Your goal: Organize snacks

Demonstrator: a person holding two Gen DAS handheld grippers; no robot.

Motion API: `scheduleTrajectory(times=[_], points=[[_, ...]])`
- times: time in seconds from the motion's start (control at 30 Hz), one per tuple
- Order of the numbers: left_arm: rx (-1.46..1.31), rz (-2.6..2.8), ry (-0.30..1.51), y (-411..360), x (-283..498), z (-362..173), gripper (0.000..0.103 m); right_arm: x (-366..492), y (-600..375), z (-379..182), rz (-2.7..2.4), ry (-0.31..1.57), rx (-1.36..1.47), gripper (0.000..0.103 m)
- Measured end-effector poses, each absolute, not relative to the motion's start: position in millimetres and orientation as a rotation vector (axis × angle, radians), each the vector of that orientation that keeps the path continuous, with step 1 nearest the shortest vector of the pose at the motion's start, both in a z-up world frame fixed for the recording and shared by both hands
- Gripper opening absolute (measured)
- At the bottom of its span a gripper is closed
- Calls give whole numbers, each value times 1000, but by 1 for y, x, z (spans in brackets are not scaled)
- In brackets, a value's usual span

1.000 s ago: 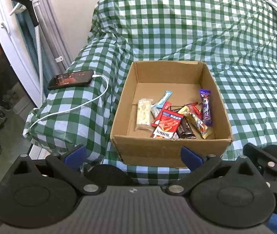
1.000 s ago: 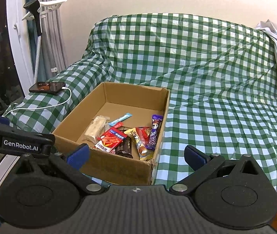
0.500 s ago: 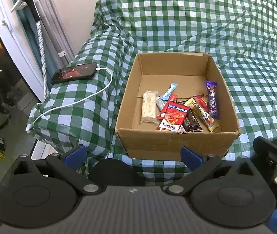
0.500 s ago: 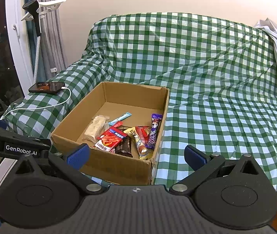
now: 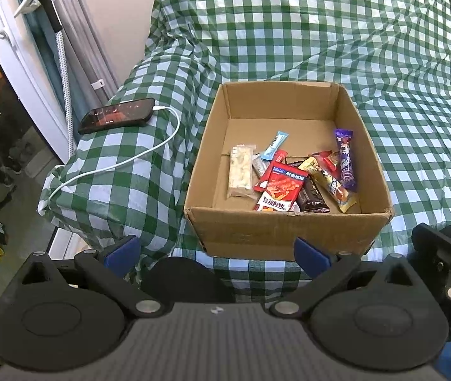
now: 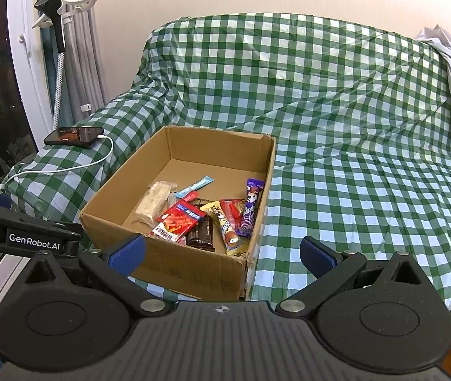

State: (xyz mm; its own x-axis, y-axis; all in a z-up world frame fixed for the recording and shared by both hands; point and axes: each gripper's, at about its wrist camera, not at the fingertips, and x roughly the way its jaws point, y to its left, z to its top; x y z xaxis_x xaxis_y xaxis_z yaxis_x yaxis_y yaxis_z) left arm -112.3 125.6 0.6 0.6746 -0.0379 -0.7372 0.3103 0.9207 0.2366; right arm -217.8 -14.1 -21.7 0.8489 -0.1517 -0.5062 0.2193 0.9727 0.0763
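Grippers first: my left gripper (image 5: 214, 250) and right gripper (image 6: 222, 252) hang spread and empty, short of the box (image 5: 284, 233) on the checked sofa cover (image 6: 352, 127). Snacks lie heaped in the box's near right half: a pale bar (image 5: 240, 171) flat and alone at left, a red packet (image 5: 281, 187) on top, a dark chocolate bar (image 5: 312, 198) partly under it, a yellow bar (image 5: 330, 182) and a purple bar (image 5: 345, 158) along the right wall. All look light, crinkly and slick; I judge a pinch across a bar's middle safest, gentle on the brittle-looking pale one. Beyond, a phone (image 5: 117, 116) charges on the armrest.
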Motion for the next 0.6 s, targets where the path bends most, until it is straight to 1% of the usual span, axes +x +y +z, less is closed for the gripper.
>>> scheduleTrajectory(times=[0.6], points=[[371, -208, 804, 125, -112, 0, 103, -218, -15, -22, -196, 524, 135, 102]])
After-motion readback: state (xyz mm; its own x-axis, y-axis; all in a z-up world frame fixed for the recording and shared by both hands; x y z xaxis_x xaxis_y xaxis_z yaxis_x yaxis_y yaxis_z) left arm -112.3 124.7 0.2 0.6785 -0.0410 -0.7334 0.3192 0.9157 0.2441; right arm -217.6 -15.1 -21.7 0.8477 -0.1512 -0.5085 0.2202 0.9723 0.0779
